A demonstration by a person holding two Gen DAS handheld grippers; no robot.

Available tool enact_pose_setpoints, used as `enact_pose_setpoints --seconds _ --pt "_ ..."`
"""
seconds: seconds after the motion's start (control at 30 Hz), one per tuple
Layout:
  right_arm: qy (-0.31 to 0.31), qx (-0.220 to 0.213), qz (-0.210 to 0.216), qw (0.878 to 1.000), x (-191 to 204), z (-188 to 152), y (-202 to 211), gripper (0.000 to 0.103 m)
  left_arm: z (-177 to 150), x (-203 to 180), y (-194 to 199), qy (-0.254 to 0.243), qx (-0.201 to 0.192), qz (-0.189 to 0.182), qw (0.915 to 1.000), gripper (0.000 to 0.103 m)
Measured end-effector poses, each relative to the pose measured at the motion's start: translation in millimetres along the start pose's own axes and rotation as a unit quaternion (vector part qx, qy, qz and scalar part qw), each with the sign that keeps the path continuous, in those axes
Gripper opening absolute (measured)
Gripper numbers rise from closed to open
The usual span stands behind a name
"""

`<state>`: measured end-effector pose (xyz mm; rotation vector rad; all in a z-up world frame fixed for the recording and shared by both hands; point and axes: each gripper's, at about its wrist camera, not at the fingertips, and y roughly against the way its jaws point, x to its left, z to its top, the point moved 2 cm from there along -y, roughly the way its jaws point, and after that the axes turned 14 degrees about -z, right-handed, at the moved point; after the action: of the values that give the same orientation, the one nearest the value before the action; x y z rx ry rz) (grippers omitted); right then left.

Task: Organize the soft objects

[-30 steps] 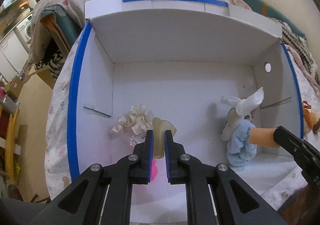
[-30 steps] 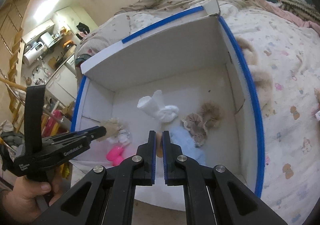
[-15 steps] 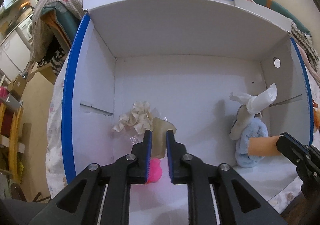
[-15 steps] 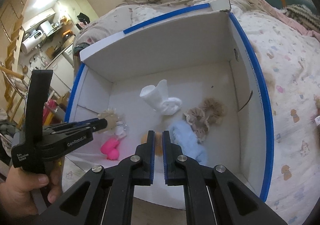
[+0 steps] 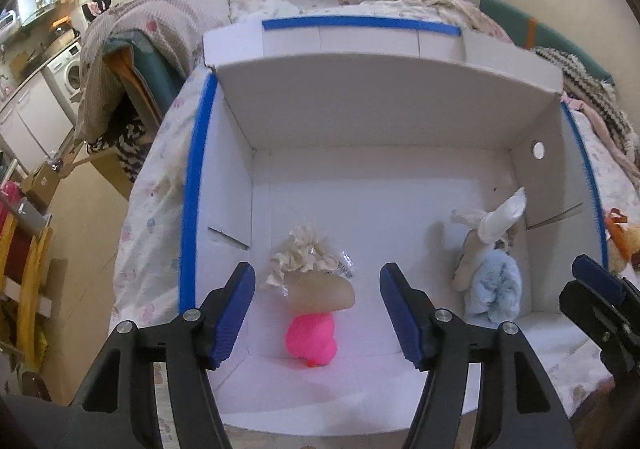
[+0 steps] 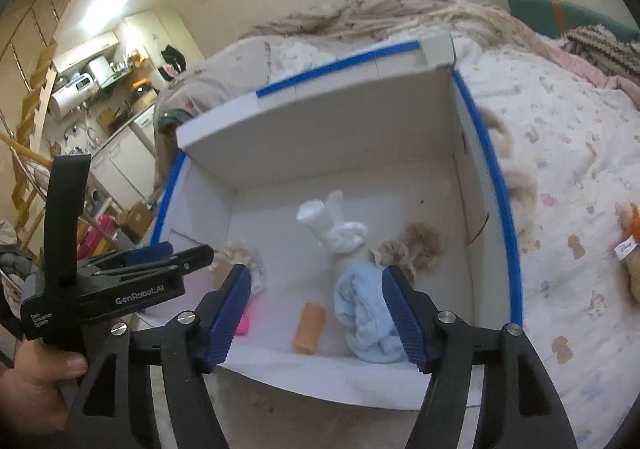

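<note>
We hold both tools over the near edge of the white box, which sits on the bed with blue tape along its rims. Our left gripper is spread wide and holds nothing; on the box floor between its fingers lie a beige soft piece resting on a pink toy, with a cream scrunchie just beyond them. Our right gripper is also spread wide and empty. Below it an orange cylinder lies near the front wall, just left of a light blue fluffy cloth. Farther in we see a white sock and, to its right, a tan scrunchie. A plush toy lies outside on the bedspread at far right.
</note>
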<state>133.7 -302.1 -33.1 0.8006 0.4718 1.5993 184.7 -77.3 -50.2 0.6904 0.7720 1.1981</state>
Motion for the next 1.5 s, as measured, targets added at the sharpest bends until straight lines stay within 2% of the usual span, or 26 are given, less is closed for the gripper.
enact_pose_setpoints --seconds 0.13,0.27,0.4,0.5,0.53,0.8,0.9,1.0,1.07,1.13,1.33,1.43,1.5 --pt "0.001 -0.022 -0.012 1.0 -1.3 -0.8 14.6 0.103 2.3 7.1 19.9 0.002 -0.022 -0.006 0.9997 0.063" --pt "-0.023 -0.03 -0.007 0.999 -5.7 -5.5 25.8 0.103 -0.7 10.1 41.9 -0.017 -0.039 -0.005 0.9991 0.063" --pt "-0.024 -0.036 -0.024 0.999 -3.9 -16.1 36.4 0.103 -13.7 14.7 67.0 -0.022 -0.069 0.016 0.9972 0.063" --pt "-0.02 -0.054 -0.038 0.998 -2.7 -21.6 48.0 0.103 -29.9 18.8 80.1 -0.02 -0.076 0.008 0.9969 0.064" --pt "-0.019 -0.058 -0.044 0.997 -2.5 -23.8 51.2 0.103 -35.6 20.5 83.3 -0.019 -0.075 0.004 0.997 0.068" --pt "-0.024 -0.056 -0.071 0.996 -0.9 -46.9 76.0 0.103 -86.0 48.8 110.9 0.035 -0.093 -0.012 0.9949 0.073" --pt "-0.009 -0.056 -0.09 0.994 2.4 -53.9 78.7 0.103 -101.3 54.3 113.1 0.051 -0.1 -0.008 0.9936 0.082" --pt "0.003 -0.072 -0.112 0.991 5.3 -54.0 81.6 0.103 -103.4 53.6 112.1 0.052 -0.106 -0.01 0.993 0.087" --pt "0.008 -0.08 -0.117 0.99 8.2 -52.2 81.8 0.103 -104.0 50.5 111.5 0.041 -0.11 -0.006 0.9931 0.097" --pt "0.012 -0.086 -0.118 0.989 9.5 -52.0 80.4 0.103 -103.2 47.3 111.5 0.031 -0.115 0.002 0.9929 0.102" --pt "0.031 -0.101 -0.134 0.985 13.0 -52.9 80.6 0.103 -103.9 44.3 110.4 0.024 -0.125 0.023 0.9916 0.102" --pt "0.032 -0.097 -0.135 0.986 13.4 -53.6 79.0 0.103 -105.9 45.8 113.6 0.027 -0.144 0.011 0.9891 0.102" --pt "0.033 -0.095 -0.134 0.986 13.3 -54.0 78.9 0.103 -105.4 45.9 114.3 0.029 -0.144 0.006 0.9892 0.102"
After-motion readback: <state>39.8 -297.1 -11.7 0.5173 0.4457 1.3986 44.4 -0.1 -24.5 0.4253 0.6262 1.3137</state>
